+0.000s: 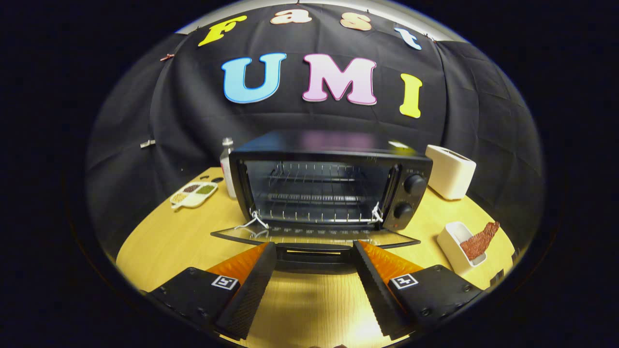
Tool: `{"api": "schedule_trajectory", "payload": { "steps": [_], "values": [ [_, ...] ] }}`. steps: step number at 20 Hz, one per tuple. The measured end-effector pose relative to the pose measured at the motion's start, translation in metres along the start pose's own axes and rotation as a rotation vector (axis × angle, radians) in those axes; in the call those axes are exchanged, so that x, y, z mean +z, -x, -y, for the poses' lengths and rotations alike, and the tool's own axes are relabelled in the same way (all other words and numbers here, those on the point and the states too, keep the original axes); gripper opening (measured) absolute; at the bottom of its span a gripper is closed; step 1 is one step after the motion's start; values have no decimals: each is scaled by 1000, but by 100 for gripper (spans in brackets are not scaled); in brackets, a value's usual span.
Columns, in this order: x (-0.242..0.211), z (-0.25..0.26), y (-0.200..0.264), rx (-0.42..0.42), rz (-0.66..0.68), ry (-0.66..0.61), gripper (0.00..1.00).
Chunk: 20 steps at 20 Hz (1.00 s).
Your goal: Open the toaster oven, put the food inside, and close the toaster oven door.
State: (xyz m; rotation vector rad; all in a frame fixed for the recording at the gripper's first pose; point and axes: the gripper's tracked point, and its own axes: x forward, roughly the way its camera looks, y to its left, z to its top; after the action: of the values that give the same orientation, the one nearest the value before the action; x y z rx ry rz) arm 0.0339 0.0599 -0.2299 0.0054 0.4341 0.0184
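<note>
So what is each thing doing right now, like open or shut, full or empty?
toaster oven: open, nothing on its racks
oven door: folded down flat, handle between the fingertips
gripper: open, fingers either side of the door handle, not pressing it
white dish: holds the food
food: not yet in the oven, leaning out over the dish rim
divided plate: compartments filled
white toaster: upright beside the oven

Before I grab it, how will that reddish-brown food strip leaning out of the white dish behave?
The rough reddish-brown food strip likely stays stiff, since it overhangs the white rectangular dish unsupported. It looks thin, so probably light and brittle. The open hand-held gripper is at the oven door handle.
</note>
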Motion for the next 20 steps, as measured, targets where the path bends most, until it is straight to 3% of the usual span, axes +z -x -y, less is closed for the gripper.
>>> {"api": "schedule_trajectory", "payload": {
  "steps": [5, 10, 15, 20],
  "values": [
    [-50, 5, 5, 29, -134, 19, 99],
    [-12, 31, 40, 42, -83, 18, 98],
    [55, 94, 77, 37, 17, 65, 98],
    [94, 165, 81, 35, 80, 4, 98]
  ]
}}
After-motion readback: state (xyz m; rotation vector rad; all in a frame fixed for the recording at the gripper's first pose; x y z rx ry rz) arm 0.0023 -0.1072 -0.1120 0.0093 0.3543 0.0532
